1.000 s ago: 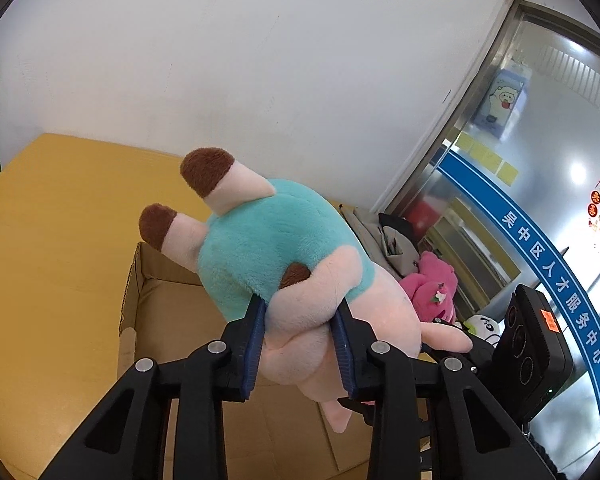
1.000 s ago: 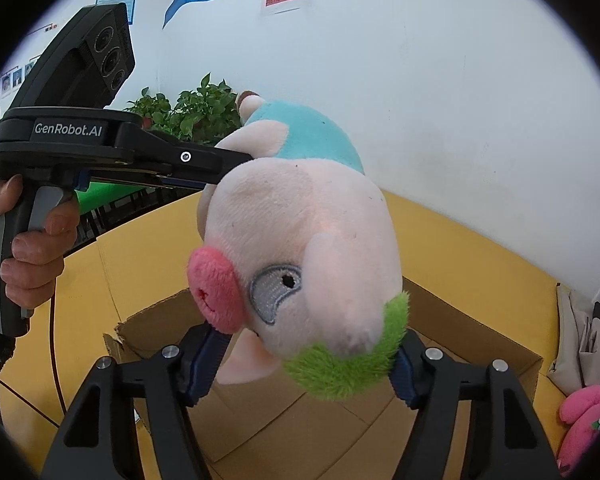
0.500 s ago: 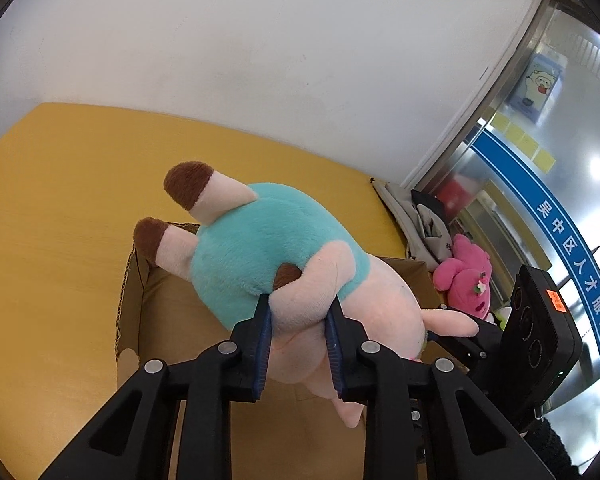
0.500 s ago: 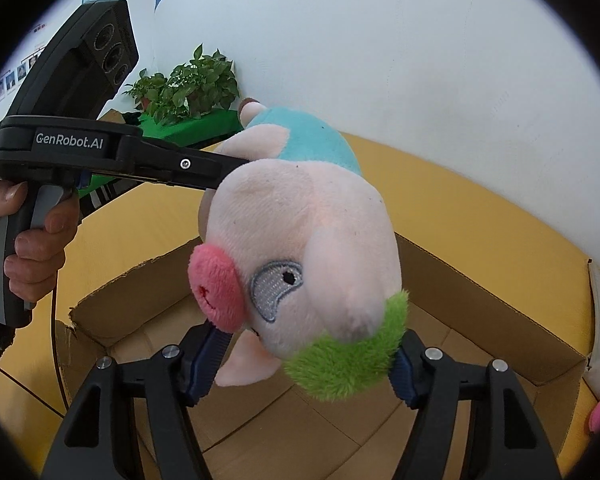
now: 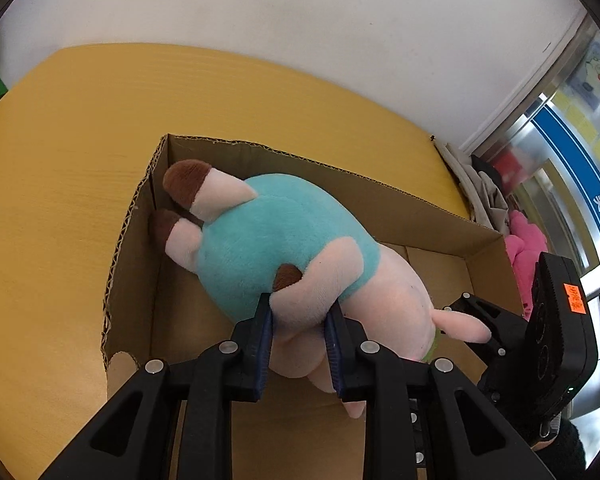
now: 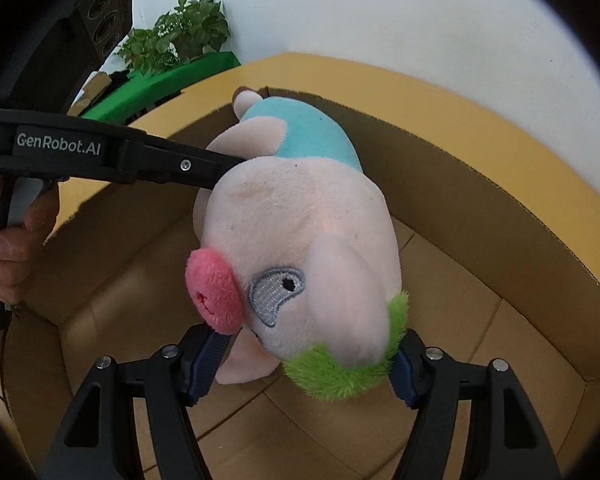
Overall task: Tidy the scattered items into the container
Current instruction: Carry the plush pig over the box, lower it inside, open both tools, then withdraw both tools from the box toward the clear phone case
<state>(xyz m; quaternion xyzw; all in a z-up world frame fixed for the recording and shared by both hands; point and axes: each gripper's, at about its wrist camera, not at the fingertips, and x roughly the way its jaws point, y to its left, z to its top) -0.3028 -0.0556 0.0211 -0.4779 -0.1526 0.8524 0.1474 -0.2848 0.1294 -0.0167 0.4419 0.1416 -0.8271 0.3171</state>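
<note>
I hold the soft pink plush pig in its teal shirt [image 5: 284, 248] with both tools. My left gripper [image 5: 298, 344] is nearly closed, its blue pads pinching one pink arm of the toy. My right gripper [image 6: 304, 364] stands wide around the head, and its jaws are opening just now; the green tuft of hair is between them and looks close to slipping free.

A second ago the toy hung well above the brown cardboard box [image 5: 380, 196] on the yellow table [image 5: 60, 160]. Now it has dropped inside the walls: the brown-tipped feet lie at the far left corner, and the head hangs low over the flaps of the floor on the near right. Whether the body rests on the floor yet I cannot tell.

I judge this item almost placed; what remains is for me to let go with both grippers. More toys, a bright pink plush [image 5: 528, 240] among them, lie beyond the box on the right.
</note>
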